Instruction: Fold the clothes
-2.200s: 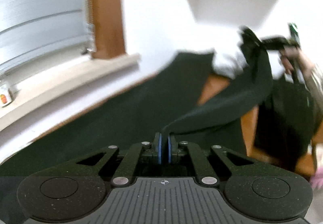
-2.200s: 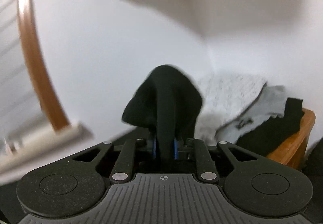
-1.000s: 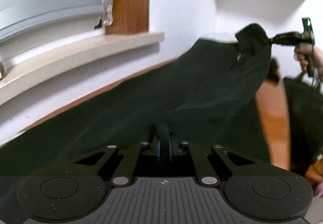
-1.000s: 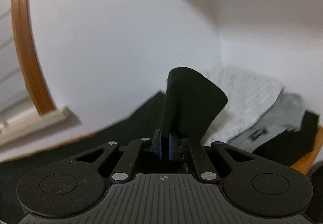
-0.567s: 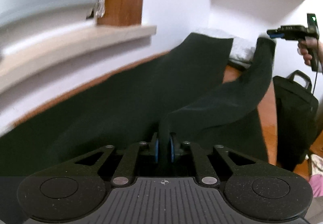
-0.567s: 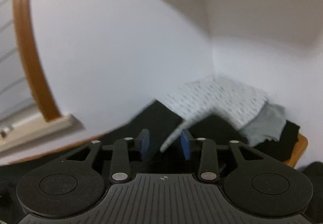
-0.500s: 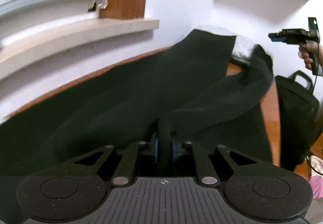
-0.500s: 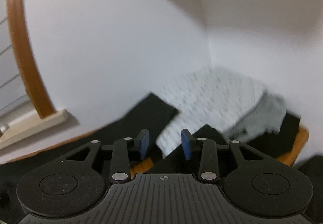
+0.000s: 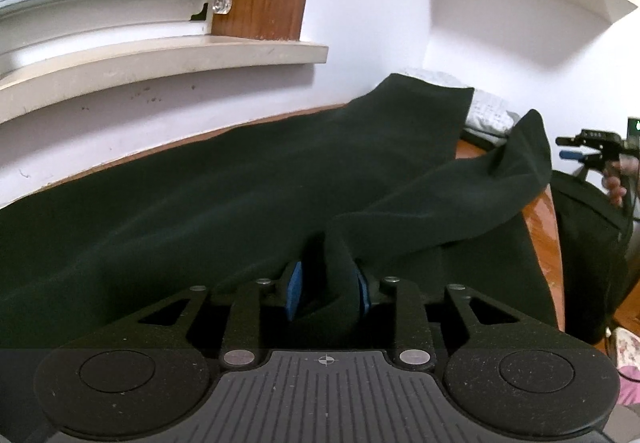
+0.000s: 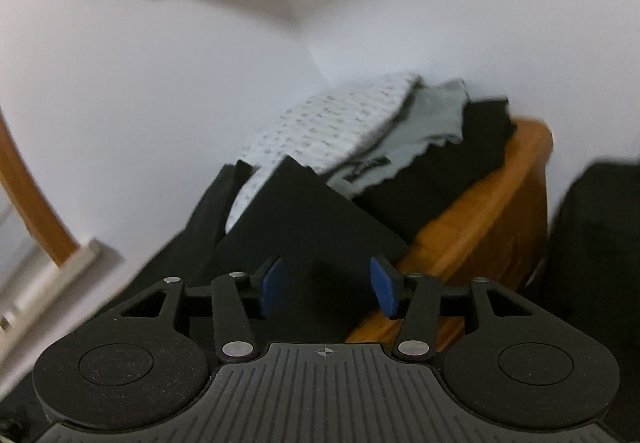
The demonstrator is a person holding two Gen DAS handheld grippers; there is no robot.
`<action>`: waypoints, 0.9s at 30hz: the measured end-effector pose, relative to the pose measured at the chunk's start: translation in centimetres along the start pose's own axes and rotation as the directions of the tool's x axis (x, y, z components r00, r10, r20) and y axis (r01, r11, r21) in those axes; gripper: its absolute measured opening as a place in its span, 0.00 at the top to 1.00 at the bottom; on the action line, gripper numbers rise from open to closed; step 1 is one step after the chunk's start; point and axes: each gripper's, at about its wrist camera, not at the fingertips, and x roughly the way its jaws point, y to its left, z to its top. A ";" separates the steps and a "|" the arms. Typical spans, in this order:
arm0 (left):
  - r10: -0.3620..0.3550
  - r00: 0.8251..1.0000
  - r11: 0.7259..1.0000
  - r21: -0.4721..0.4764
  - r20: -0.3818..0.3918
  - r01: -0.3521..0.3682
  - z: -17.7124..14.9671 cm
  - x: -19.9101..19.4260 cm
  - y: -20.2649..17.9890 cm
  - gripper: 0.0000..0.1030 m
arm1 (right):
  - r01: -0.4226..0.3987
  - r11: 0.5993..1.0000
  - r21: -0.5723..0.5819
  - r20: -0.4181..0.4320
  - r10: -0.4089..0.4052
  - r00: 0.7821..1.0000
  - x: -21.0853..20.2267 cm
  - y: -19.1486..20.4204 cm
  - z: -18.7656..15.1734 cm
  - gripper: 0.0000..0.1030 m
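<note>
A black garment (image 9: 240, 179) lies spread along the wooden table (image 9: 540, 211), and one leg (image 9: 460, 195) is folded back across it. My left gripper (image 9: 328, 289) has its jaws opening. A fold of the black cloth still stands between them, leaning on the right pad (image 9: 362, 291) and clear of the left one. My right gripper (image 10: 325, 275) is also opening, with nothing between its fingers. It hovers over the leg's end (image 10: 304, 211). In the left wrist view the right gripper (image 9: 562, 148) is off to the right, held by a hand.
A pile of clothes sits in the table's far corner: a white patterned piece (image 10: 328, 123), a grey one (image 10: 432, 115) and a black one (image 10: 460, 155). A black bag (image 9: 588, 235) stands past the table's right edge. A window sill (image 9: 160, 59) runs behind the table.
My right gripper opened and let go of the leg's end, which dropped onto the table, and the gripper sank to the right. My left jaws went from shut on the fold to parted.
</note>
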 end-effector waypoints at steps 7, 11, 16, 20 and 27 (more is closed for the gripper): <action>0.003 1.000 1.000 -0.003 -0.001 -0.003 0.0 0.1 -0.2 0.69 | -0.035 0.996 0.077 0.017 0.034 0.999 1.9 -1.5 -1.4 0.50; 0.010 1.000 1.000 0.004 0.001 -0.010 -0.1 0.0 -0.4 0.69 | -0.042 0.994 0.098 0.009 0.041 0.999 2.8 -1.6 -1.7 0.52; 0.055 0.998 0.996 0.073 0.004 -0.055 0.6 -0.4 -2.3 0.82 | -0.097 0.989 0.109 0.047 0.092 0.995 2.2 -2.2 -1.8 0.93; 0.054 0.998 0.992 0.117 0.026 -0.056 1.6 -1.5 -3.9 0.89 | -0.127 0.990 0.057 0.112 0.120 0.986 -0.6 -1.2 -0.5 0.95; -0.018 0.999 0.998 0.066 0.049 0.015 3.3 -2.5 -3.3 0.91 | -0.189 0.982 0.009 0.215 0.183 0.959 -4.2 3.0 5.8 0.96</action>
